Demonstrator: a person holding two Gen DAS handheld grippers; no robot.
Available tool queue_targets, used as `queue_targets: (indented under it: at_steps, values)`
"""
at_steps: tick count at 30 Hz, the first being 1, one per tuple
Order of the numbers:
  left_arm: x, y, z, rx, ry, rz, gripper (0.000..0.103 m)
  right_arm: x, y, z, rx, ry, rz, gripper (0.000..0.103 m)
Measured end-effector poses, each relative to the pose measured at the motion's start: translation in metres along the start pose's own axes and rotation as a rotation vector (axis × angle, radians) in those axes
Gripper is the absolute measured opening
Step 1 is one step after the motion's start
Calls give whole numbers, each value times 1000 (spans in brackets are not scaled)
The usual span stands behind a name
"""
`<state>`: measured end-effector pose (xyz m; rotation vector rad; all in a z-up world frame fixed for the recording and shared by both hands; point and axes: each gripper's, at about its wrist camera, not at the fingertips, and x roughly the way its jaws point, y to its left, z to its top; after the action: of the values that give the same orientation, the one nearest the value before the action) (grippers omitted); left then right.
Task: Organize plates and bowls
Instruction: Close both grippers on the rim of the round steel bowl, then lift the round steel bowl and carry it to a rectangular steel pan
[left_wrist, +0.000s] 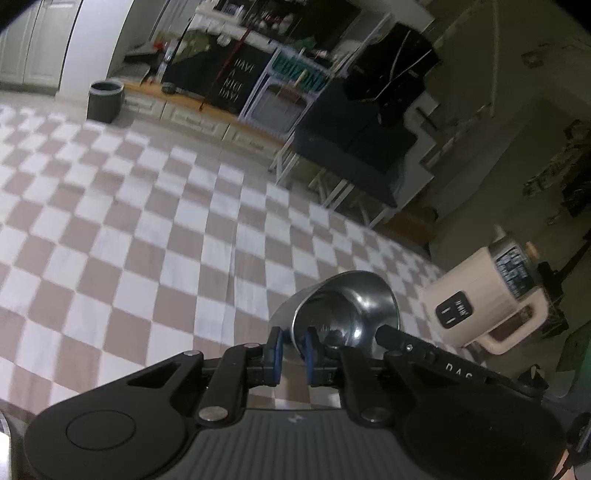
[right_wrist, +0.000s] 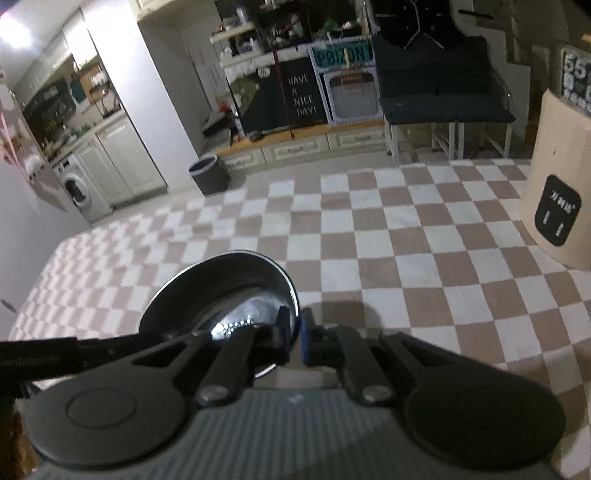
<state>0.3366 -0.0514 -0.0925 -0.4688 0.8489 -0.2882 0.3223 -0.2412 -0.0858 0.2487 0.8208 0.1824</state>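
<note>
In the left wrist view a shiny steel bowl (left_wrist: 345, 306) hangs tilted above the checkered tablecloth (left_wrist: 147, 229), its rim pinched between the blue pads of my left gripper (left_wrist: 293, 345). In the right wrist view a wider steel bowl (right_wrist: 221, 295), dark inside with a bright glint at its bottom, is lifted off the cloth. My right gripper (right_wrist: 294, 332) is shut on that bowl's right rim, and the bowl throws a shadow on the cloth behind the fingers.
A beige appliance (left_wrist: 487, 295) with a black label stands at the table's right side, close to the left gripper's bowl; the same beige appliance (right_wrist: 557, 192) shows at the far right in the right wrist view. Beyond the table edge are a bin (right_wrist: 208, 173), low cabinets and a dark bench.
</note>
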Motion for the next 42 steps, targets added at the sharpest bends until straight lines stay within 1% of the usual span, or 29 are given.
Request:
queue_targets:
  at_steps: [7, 14, 19, 23, 28, 33, 37, 42]
  values:
    - [-56, -2, 4, 54, -80, -23, 12, -42, 24, -2, 5, -73, 61, 7]
    - [-124, 5, -1, 91, -167, -30, 12, -77, 61, -10, 4, -142, 117, 7]
    - [-173, 15, -13, 131, -238, -12, 12, -96, 85, -23, 17, -158, 183, 8]
    - [-209, 31, -29, 147, -276, 0, 12, -107, 109, -36, -19, -148, 218, 9]
    - [-238, 59, -49, 136, -283, 26, 12, -109, 137, -55, -55, -119, 247, 9]
    - [-254, 90, -62, 124, -258, 82, 12, -98, 168, -73, -106, -59, 264, 9]
    - [-255, 118, -69, 88, -218, 116, 12, -86, 192, -85, -153, 6, 268, 9]
    - [-247, 141, -76, 87, -165, 155, 13, -64, 211, -91, -168, 72, 253, 9]
